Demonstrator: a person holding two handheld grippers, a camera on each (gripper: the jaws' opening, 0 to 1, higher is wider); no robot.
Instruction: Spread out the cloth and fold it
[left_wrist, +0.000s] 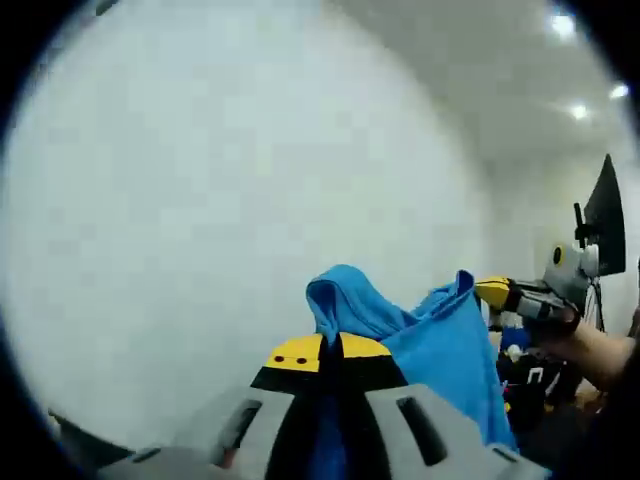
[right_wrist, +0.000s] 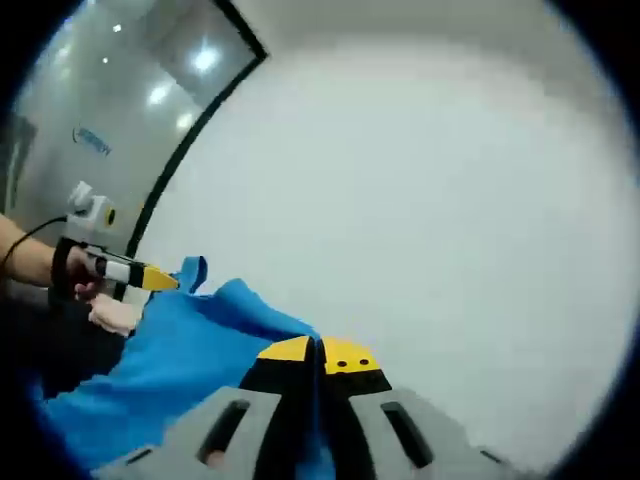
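A blue cloth (left_wrist: 440, 345) hangs in the air, held up by two corners in front of a white wall. In the left gripper view my left gripper (left_wrist: 330, 352) is shut on one corner, which bunches up above its yellow tips. My right gripper (left_wrist: 478, 292) comes in from the right, pinching the other corner. In the right gripper view my right gripper (right_wrist: 318, 353) is shut on the blue cloth (right_wrist: 170, 370), which stretches left to my left gripper (right_wrist: 172, 280), held by a hand.
A plain white wall (left_wrist: 230, 200) stands behind the cloth. A dark monitor on a stand (left_wrist: 605, 215) is at the right. A black-framed glass panel (right_wrist: 120, 110) runs along the upper left, and ceiling lights (left_wrist: 580, 112) shine above.
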